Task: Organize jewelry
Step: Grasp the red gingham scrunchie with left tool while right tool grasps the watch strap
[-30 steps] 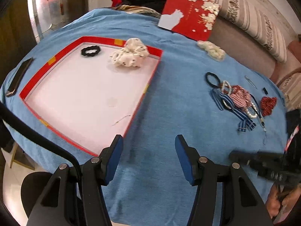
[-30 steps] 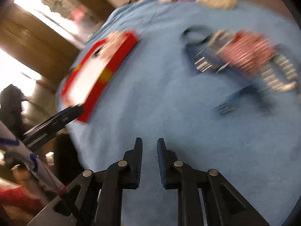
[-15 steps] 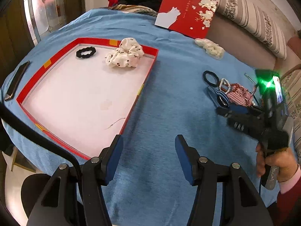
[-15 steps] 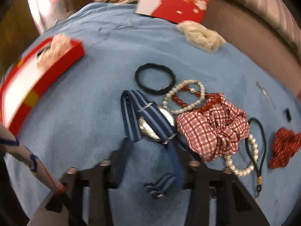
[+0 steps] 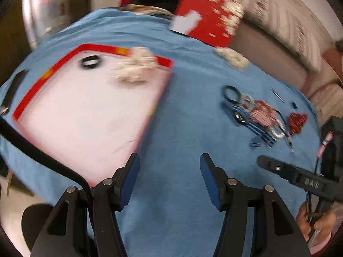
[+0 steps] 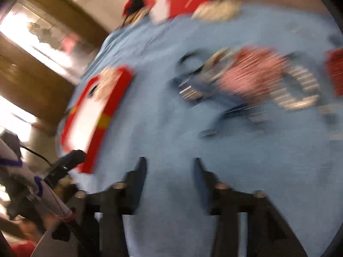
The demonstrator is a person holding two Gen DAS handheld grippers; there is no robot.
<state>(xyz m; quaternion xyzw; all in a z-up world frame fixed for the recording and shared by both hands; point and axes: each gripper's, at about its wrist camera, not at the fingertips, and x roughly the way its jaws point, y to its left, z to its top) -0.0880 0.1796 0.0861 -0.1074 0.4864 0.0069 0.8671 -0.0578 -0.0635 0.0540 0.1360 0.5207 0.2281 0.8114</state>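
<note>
A red-rimmed white tray [image 5: 32,92] lies on the blue cloth at the left, holding a black hair tie [image 5: 90,62] and a cream scrunchie [image 5: 137,68]. Right of it sits a pile: black tie [image 5: 230,93], blue striped watch [image 5: 244,117], red checked scrunchie [image 5: 262,113], pearl bracelet [image 6: 300,90], red bow [image 5: 297,121]. My left gripper [image 5: 169,165] hovers open over bare cloth beside the tray's near corner. My right gripper [image 6: 170,167] has its jaws opening with nothing between them, short of the blurred watch [image 6: 193,85] and checked scrunchie [image 6: 250,77].
A red floral card [image 5: 205,21] leans at the back against a striped cushion. A cream scrunchie [image 5: 232,57] lies near it. A dark phone [image 5: 15,85] rests by the table's left edge. A hairpin [image 5: 277,95] and small black bit [image 5: 294,105] lie behind the pile.
My right gripper's jaws have spread from nearly shut. It swung in over the pile, then pulled back low toward the front. The left gripper has hardly moved.
</note>
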